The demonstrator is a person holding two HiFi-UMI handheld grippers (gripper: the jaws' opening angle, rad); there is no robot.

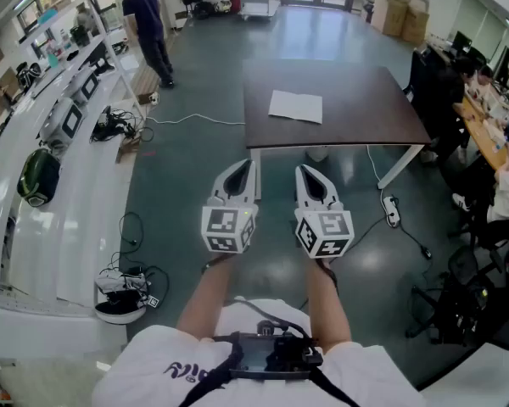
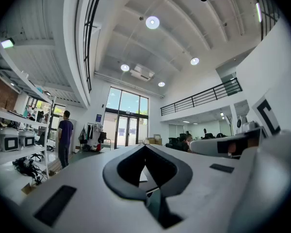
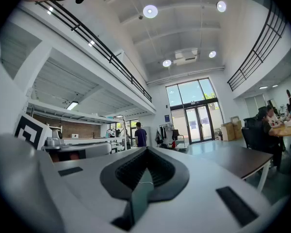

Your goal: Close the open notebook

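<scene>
The open notebook [image 1: 296,106] lies flat, white pages up, near the middle of a dark brown table [image 1: 365,117] ahead of me. I hold both grippers level and side by side over the floor, short of the table's near edge. The left gripper [image 1: 248,166] is shut with nothing between its jaws; its closed jaws [image 2: 145,148] fill the lower half of the left gripper view. The right gripper [image 1: 302,171] is shut and empty too, and in the right gripper view [image 3: 146,150] the table [image 3: 242,160] shows to its right. Neither gripper touches the notebook or the table.
White workbenches [image 1: 59,185] run along the left, with cables and a bin [image 1: 123,291] on the floor beside them. A person in a dark top [image 1: 148,24] stands far left. A power strip [image 1: 392,210] lies under the table's right leg. Seated people, desks and chairs [image 1: 483,142] line the right.
</scene>
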